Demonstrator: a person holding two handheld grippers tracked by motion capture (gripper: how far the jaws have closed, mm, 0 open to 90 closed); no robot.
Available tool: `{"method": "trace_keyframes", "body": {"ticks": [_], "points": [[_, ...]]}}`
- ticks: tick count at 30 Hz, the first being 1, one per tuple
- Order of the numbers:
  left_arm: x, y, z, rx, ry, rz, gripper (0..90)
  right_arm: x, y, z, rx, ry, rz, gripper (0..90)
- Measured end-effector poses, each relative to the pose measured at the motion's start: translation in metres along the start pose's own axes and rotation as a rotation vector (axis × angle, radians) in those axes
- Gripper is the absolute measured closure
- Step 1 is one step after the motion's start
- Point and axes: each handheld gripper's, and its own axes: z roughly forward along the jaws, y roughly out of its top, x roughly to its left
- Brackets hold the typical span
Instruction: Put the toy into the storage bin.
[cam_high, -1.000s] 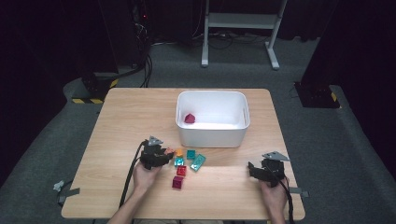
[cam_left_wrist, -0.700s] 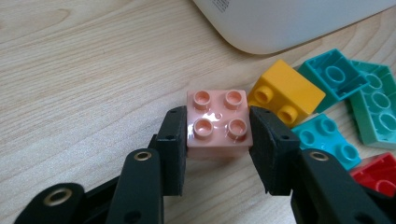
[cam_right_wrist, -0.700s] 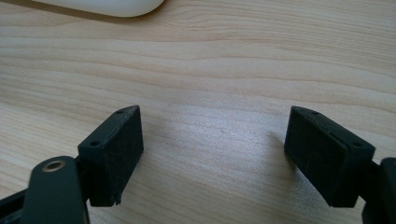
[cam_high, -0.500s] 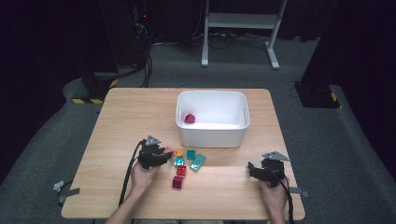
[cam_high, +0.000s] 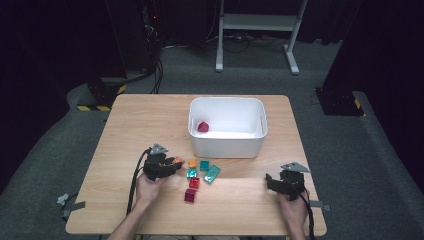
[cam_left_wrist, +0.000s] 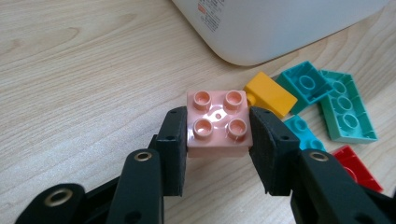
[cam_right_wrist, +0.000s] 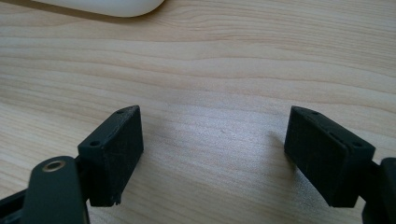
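My left gripper (cam_left_wrist: 217, 130) is shut on a pale pink four-stud brick (cam_left_wrist: 218, 122), held studs-up just above the wooden table. In the high view this left gripper (cam_high: 172, 164) sits left of a small cluster of loose bricks: an orange one (cam_high: 192, 163), teal ones (cam_high: 205, 165), and red ones (cam_high: 190, 195). A white bin (cam_high: 227, 143) stands behind them with a dark red brick (cam_high: 202, 126) inside. My right gripper (cam_right_wrist: 212, 147) is open over bare wood; in the high view the right gripper (cam_high: 270, 181) rests near the table's front right.
In the left gripper view, an orange brick (cam_left_wrist: 271, 94), teal bricks (cam_left_wrist: 348, 109) and a red brick (cam_left_wrist: 357, 165) lie just right of the jaws, below the bin's corner (cam_left_wrist: 280, 28). The table's front edge (cam_high: 200, 231) is close to both hands.
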Motion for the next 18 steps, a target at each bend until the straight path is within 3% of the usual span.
{"method": "trace_keyframes", "body": {"ticks": [10, 18], "points": [[0.000, 0.011, -0.011, -0.016, -0.019, 0.018, 58.6, 0.000, 0.000, 0.000, 0.000, 0.000, 0.000, 19.5], [0.004, 0.026, -0.022, -0.035, -0.057, 0.010, 58.6, 0.000, 0.000, 0.000, 0.000, 0.000, -0.001, 19.4]]}}
